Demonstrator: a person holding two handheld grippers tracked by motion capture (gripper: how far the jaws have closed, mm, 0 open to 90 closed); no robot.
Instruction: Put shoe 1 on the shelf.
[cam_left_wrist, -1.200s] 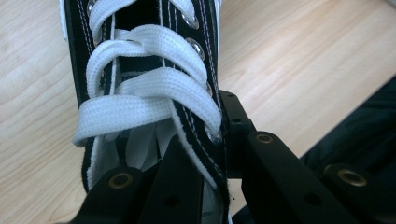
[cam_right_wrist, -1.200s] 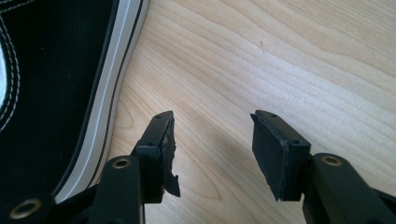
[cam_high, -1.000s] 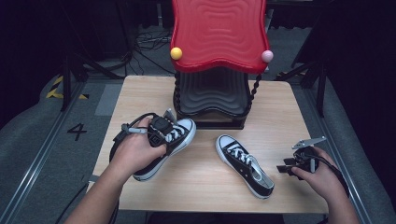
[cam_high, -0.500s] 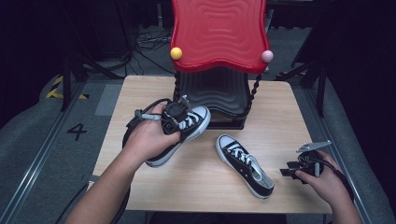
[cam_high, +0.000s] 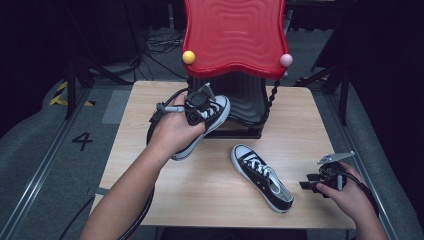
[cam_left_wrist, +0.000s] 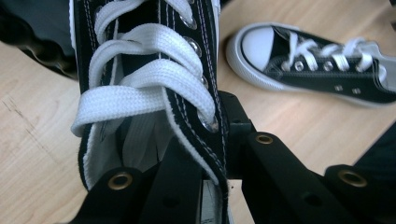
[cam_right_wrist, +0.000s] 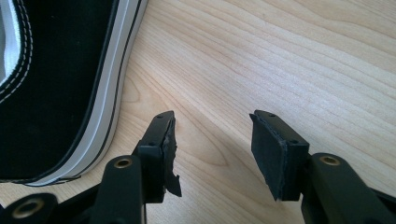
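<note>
Nearest you, at about four o'clock on the table (cam_high: 150, 150), your right gripper (cam_high: 320, 182) sits low by the edge with its jaws spread wide on nothing; in the right gripper view bare wood shows between the pads (cam_right_wrist: 275, 149), and the heel end of the second shoe (cam_high: 262, 177) lies just off to eleven o'clock of them. That looks like a waiting pose: the hand is parked near the shoe it would reach for, but is not touching it. That shoe lies flat on its sole near the middle of the table, toe cap toward eleven o'clock and heel toward five, laces up, so its open collar faces your right hand. Farther out, at about ten o'clock, your left gripper (cam_high: 197, 107) has the first shoe (cam_high: 212, 117). In the left gripper view the jaws are pinched on the side wall at the collar, one jaw inside the opening and one outside by the top eyelets, which gives a firm hold on thin canvas without crushing the laces. You are carrying it with the toe pointing toward one o'clock, at the dark stepped rack (cam_high: 247, 107) under the red top (cam_high: 232, 35). Whether the shoe's heel is clear of the wood I cannot tell, since your hand (cam_high: 172, 135) covers it. My guess is the toe leads so the shoe can slide onto a tier of the rack.
</note>
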